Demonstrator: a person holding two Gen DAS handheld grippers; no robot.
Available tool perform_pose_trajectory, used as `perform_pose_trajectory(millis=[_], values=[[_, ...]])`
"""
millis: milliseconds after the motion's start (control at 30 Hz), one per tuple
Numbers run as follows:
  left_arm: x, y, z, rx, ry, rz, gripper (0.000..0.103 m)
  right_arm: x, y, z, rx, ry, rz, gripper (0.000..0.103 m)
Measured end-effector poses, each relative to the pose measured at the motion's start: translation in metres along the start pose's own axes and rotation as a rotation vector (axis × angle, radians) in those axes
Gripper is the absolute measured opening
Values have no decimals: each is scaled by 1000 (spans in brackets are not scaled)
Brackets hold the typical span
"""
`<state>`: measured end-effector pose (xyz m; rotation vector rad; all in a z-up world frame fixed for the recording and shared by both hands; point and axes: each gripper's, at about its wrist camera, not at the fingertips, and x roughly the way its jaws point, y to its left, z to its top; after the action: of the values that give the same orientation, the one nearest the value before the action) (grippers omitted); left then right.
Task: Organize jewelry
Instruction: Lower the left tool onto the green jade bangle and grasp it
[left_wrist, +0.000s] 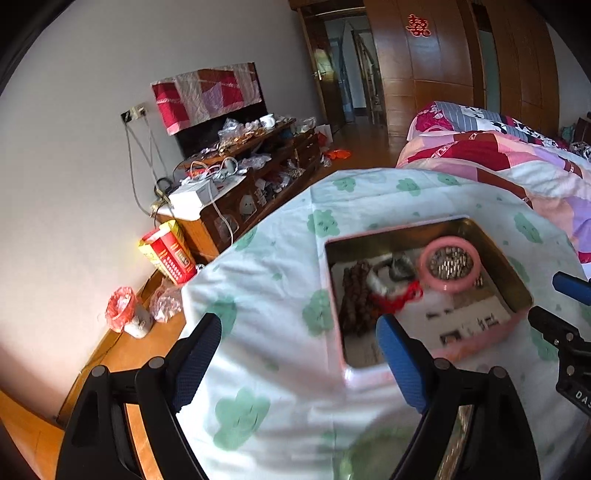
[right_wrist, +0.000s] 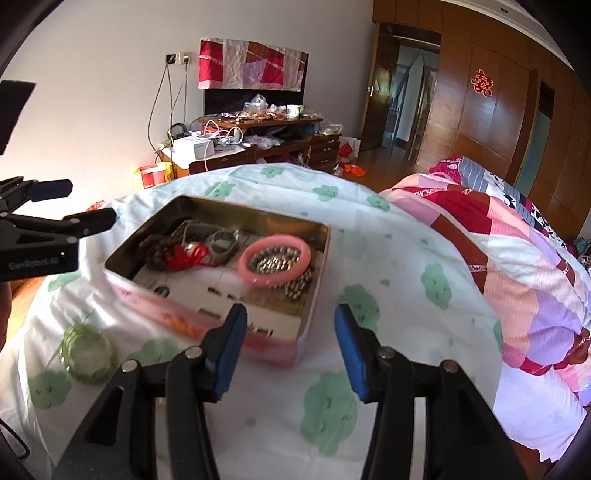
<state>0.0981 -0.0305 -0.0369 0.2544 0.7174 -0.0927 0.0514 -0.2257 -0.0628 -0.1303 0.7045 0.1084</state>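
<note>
Cloud-print cloth (right_wrist: 406, 258) under pink tin (right_wrist: 314, 258) of tangled jewelry; left tool (left_wrist: 299, 332) and right tool (right_wrist: 291, 343) both agape, empty.

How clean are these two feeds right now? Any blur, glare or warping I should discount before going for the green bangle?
Left wrist view: the tin is smeared by motion blur, the green bangle a soft blur at the bottom edge, and the wall glares at left. Right wrist view: the tin's near wall is blurred, the green bangle is soft, and fisheye bends the cloth's edges.

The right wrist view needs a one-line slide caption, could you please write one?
Open right gripper faces a pink metal tin of jewelry; a green bangle lies outside on the cloud-print cloth.
</note>
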Motion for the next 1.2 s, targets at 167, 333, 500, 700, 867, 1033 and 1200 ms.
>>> perform_pose_trajectory(millis=[167, 333, 500, 700, 867, 1033, 1200], values=[[-13, 8, -28, -7, 15, 18, 86, -8, 5, -16, -7, 15, 15, 54], [-19, 13, -55, -30, 36, 1, 86, -11, 10, -32, -19, 36, 24, 54], [-12, 9, -72, -29, 79, -2, 86, -11, 18, -43, -35, 56, 35, 54], [-8, 1, -77, -34, 100, -15, 86, -8, 22, -47, -46, 69, 38, 54], [-5, -4, -79, -23, 105, -18, 86, -12, 25, -46, -39, 57, 51, 54], [-3, -5, -82, -27, 114, -21, 86, -10, 38, -43, -59, 50, 68, 54], [-1, -6, -85, -39, 117, -23, 86, -5, 39, -48, -59, 69, 71, 54]])
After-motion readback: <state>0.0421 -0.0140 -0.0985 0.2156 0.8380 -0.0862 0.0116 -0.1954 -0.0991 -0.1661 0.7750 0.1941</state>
